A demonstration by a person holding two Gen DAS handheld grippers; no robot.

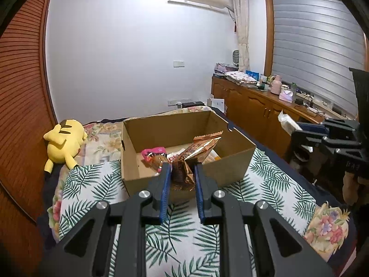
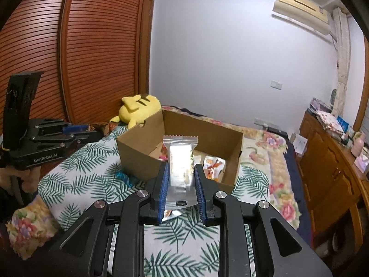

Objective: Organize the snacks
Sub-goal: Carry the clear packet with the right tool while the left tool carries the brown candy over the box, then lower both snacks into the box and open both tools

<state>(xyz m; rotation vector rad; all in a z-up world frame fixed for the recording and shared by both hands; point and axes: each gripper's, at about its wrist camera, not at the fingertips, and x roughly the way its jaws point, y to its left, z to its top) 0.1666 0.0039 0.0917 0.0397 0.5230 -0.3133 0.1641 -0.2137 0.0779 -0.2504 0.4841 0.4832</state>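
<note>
An open cardboard box (image 1: pixel 228 168) stands on the bed with several snack packets inside, one of them pink (image 1: pixel 154 153). My left gripper (image 1: pixel 182 167) is shut on a crumpled brown and gold snack packet (image 1: pixel 184 173), held above the box's near wall. My right gripper (image 2: pixel 181 168) is shut on a clear and silver snack packet (image 2: pixel 180 173), held upright in front of the same box (image 2: pixel 138 159), where an orange and white packet (image 2: pixel 213 165) lies. Each gripper also shows in the other's view: the right gripper (image 1: pixel 302 129) and the left gripper (image 2: pixel 85 129).
A leaf-print cloth (image 1: pixel 92 180) covers the bed over a floral quilt (image 1: pixel 329 228). A yellow plush toy (image 1: pixel 63 143) lies by the slatted wardrobe doors (image 1: pixel 20 106). A small blue wrapper (image 2: pixel 124 177) lies left of the box. A cluttered wooden cabinet (image 1: pixel 260 106) runs along the right.
</note>
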